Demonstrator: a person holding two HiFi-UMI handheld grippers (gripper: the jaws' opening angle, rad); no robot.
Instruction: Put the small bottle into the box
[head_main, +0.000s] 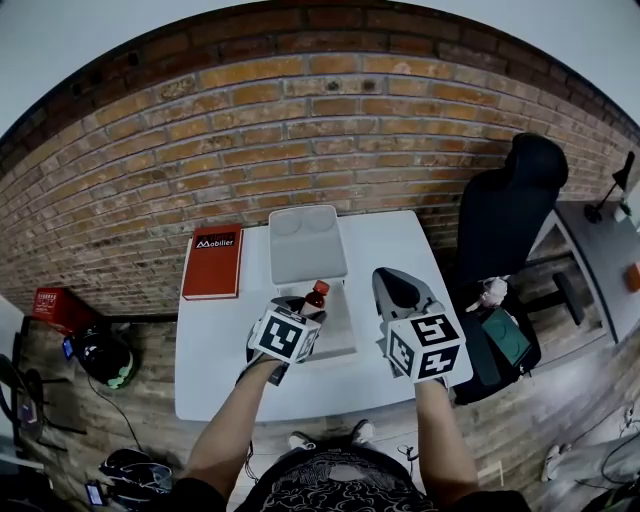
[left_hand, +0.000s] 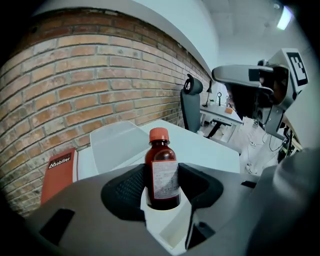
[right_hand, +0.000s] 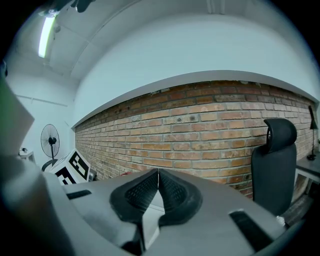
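Note:
A small brown bottle (left_hand: 162, 172) with an orange-red cap and a white label stands upright between the jaws of my left gripper (left_hand: 161, 186), which is shut on its body. In the head view the small brown bottle (head_main: 315, 296) pokes out of my left gripper (head_main: 302, 308) above the near end of the white box (head_main: 340, 322). The box's lid (head_main: 306, 245) stands open toward the wall. My right gripper (head_main: 397, 285) hovers to the right of the box, raised and pointing at the brick wall. Its jaws are pressed together with nothing between them in the right gripper view (right_hand: 158, 187).
A red book (head_main: 212, 262) lies at the table's back left. The white table (head_main: 390, 240) ends at a brick wall. A black office chair (head_main: 510, 205) stands to the right, with a second desk (head_main: 595, 250) beyond it. Bags and cables lie on the floor at left.

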